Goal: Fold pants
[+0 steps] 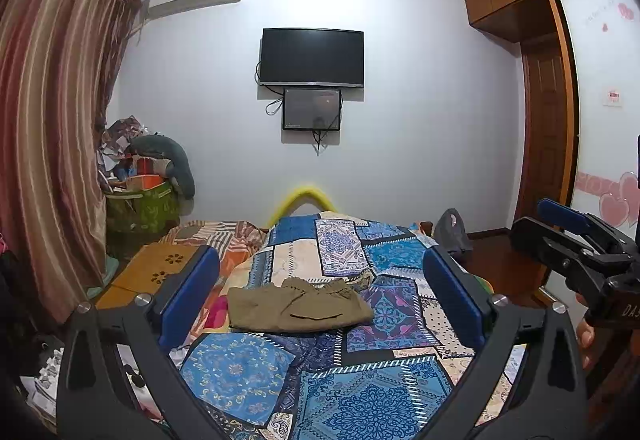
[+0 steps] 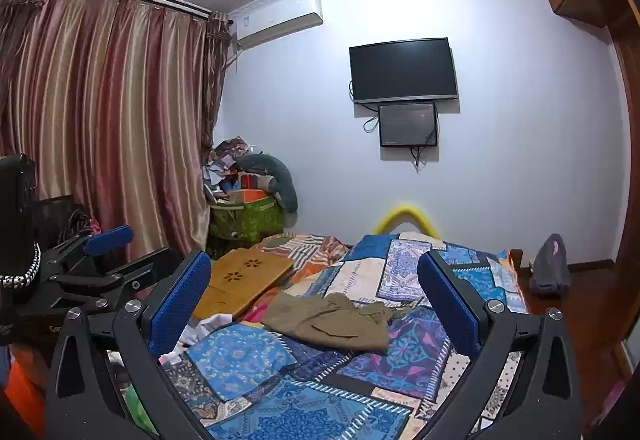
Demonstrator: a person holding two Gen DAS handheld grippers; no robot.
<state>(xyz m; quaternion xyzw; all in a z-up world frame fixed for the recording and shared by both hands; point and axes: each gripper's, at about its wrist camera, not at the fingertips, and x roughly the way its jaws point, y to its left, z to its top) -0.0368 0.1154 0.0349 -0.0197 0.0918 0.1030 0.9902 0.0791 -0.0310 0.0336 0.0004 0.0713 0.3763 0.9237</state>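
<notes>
Olive-brown pants (image 1: 298,306) lie folded in a compact rectangle on the blue patchwork bedspread (image 1: 320,380); they also show in the right wrist view (image 2: 332,320). My left gripper (image 1: 320,292) is open and empty, held above the bed short of the pants. My right gripper (image 2: 316,300) is open and empty, also held back from the pants. The right gripper shows at the right edge of the left wrist view (image 1: 576,236). The left gripper shows at the left of the right wrist view (image 2: 100,260).
A wooden lap tray (image 2: 240,276) lies on the bed's left side. A green basket of clutter (image 2: 248,215) stands by the striped curtain (image 2: 100,119). A TV (image 1: 312,55) hangs on the far wall. A grey bag (image 2: 550,264) sits past the bed's right edge, near a wooden wardrobe (image 1: 548,119).
</notes>
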